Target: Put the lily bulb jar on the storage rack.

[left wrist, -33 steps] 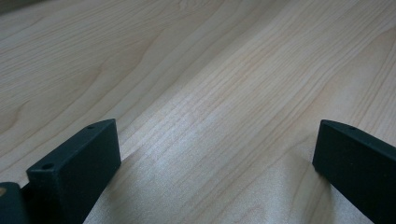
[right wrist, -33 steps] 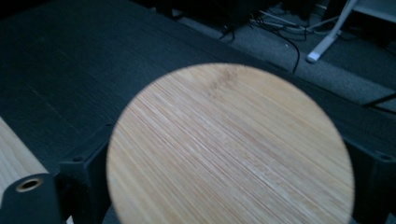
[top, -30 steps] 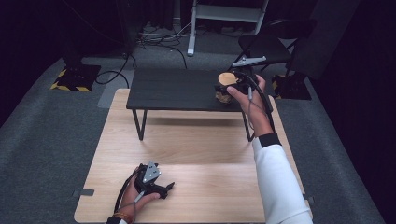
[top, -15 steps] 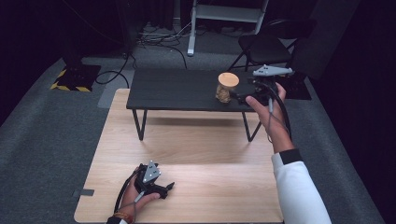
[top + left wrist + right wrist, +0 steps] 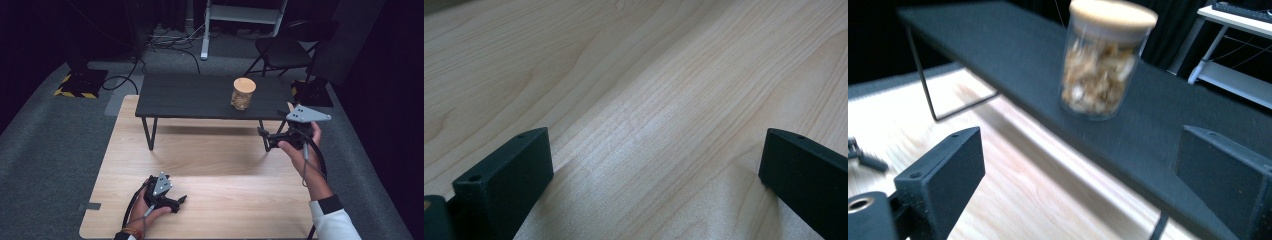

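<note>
A clear glass jar (image 5: 243, 94) with a wooden lid stands upright on the right part of the low black table (image 5: 190, 97); it holds pale, crumbly pieces. In the right gripper view the jar (image 5: 1104, 59) stands ahead of the open jaws, apart from them. My right gripper (image 5: 265, 133) hovers in front of the black table's right end, open and empty. My left gripper (image 5: 181, 201) rests low over the light wooden tabletop (image 5: 210, 165) near its front edge, jaws wide apart over bare wood (image 5: 644, 125).
The black table stands on thin metal legs (image 5: 149, 132) on the wooden top. Behind it on the grey carpet are a folding chair (image 5: 285, 47), a white stand (image 5: 240, 15) and loose cables (image 5: 165, 40). A yellow-and-black striped block (image 5: 80, 82) lies at the far left.
My right gripper let go of the jar, which now stands alone on the black table, and drew back toward me and downward. The left gripper stayed put.
</note>
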{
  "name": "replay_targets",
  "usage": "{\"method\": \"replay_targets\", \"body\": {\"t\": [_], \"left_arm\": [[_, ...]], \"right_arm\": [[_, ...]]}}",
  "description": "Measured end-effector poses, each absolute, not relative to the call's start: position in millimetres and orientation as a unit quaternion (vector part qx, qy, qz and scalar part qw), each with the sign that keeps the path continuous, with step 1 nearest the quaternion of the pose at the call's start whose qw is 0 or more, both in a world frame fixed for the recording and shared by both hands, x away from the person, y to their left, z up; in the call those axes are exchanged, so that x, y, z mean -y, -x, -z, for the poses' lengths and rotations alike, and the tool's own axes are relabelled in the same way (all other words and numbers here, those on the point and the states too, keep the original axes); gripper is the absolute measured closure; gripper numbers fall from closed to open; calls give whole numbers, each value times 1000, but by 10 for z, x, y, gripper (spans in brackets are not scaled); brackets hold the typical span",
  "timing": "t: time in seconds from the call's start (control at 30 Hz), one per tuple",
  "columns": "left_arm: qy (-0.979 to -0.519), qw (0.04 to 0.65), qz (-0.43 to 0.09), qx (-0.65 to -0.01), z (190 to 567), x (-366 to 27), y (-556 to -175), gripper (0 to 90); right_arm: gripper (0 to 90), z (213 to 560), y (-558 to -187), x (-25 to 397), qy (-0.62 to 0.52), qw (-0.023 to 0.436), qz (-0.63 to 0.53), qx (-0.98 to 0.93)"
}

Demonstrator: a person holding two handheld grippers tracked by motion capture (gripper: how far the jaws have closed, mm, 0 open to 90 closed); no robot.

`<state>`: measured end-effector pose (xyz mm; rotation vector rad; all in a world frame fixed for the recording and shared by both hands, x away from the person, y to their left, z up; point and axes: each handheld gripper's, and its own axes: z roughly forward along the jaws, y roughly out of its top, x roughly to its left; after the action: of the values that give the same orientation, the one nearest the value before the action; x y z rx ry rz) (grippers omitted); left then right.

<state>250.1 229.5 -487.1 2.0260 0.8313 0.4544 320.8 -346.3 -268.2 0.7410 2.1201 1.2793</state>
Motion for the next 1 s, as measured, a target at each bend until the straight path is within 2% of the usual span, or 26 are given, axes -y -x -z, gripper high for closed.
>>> {"method": "replay_targets", "body": {"t": [0.3, 0.5, 0.7, 1.0], "left_arm": [[-814, 437, -183, -335, 4871, -2293, -2500, 8], [-814, 437, -183, -336, 4872, -2292, -2499, 8], [-814, 437, -184, -336, 4871, -2292, -2499, 8], [-814, 437, -184, -336, 4872, -2292, -2498, 8]], "right_arm": [[53, 3063, -2949, 3613, -268, 264, -477, -794], [54, 3345, -2715, 3713, -270, 280, -477, -788], [53, 3655, -2571, 3806, -280, 278, -467, -791], [54, 4102, -2414, 3862, -297, 252, -460, -798]]}}
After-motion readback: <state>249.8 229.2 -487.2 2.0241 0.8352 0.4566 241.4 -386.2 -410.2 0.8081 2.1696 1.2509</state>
